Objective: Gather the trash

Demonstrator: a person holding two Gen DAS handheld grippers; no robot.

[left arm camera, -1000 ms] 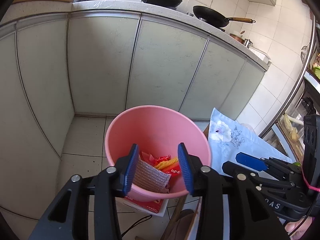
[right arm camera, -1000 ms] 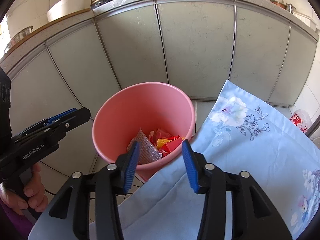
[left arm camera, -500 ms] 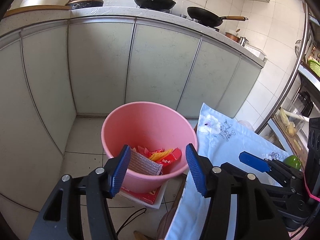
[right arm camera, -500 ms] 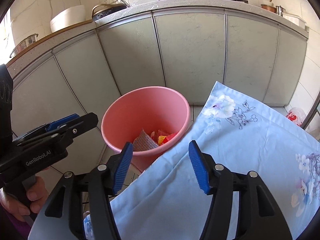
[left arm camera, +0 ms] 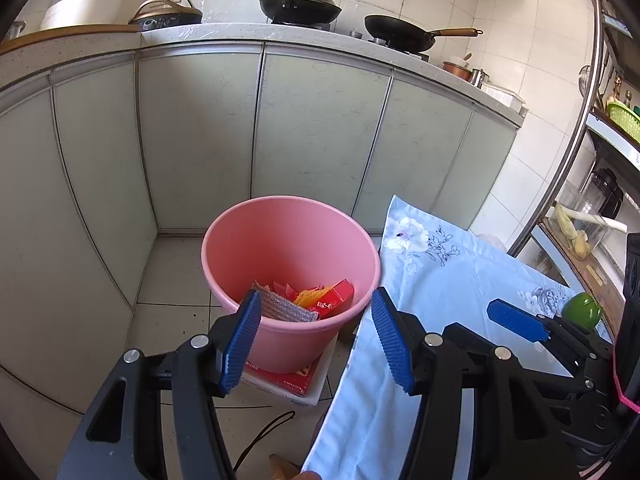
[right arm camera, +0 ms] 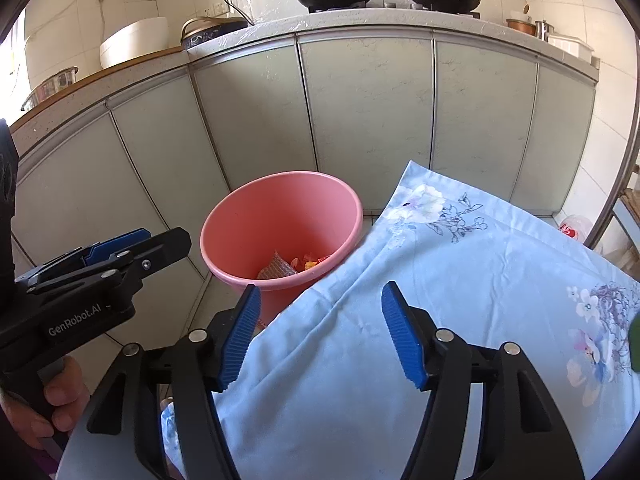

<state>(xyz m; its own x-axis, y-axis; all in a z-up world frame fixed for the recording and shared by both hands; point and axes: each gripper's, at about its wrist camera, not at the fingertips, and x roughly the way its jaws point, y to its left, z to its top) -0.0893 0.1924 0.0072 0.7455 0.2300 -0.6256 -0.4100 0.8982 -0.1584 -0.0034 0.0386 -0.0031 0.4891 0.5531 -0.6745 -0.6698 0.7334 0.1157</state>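
Note:
A pink bucket [left arm camera: 290, 240] stands on the tiled floor by the cabinets and holds trash: a silvery bubble-wrap piece [left arm camera: 280, 308] and red and orange wrappers [left arm camera: 324, 298]. It also shows in the right wrist view [right arm camera: 280, 216]. My left gripper [left arm camera: 316, 334] is open and empty, above and in front of the bucket's near rim. My right gripper [right arm camera: 320, 332] is open and empty over the blue floral tablecloth [right arm camera: 440, 280], to the right of the bucket. The left gripper also shows in the right wrist view [right arm camera: 120, 252].
Pale green cabinets [left arm camera: 312, 132] run behind the bucket under a counter with two black pans [left arm camera: 400, 34]. A red-and-white box [left arm camera: 296, 380] lies under the bucket. A green object [left arm camera: 582, 310] sits on the cloth. A metal rack [left arm camera: 592, 208] stands at the right.
Both grippers have pulled up and back from the bucket, which now looks smaller and farther. Both jaws have opened wider. The trash stays in the bucket.

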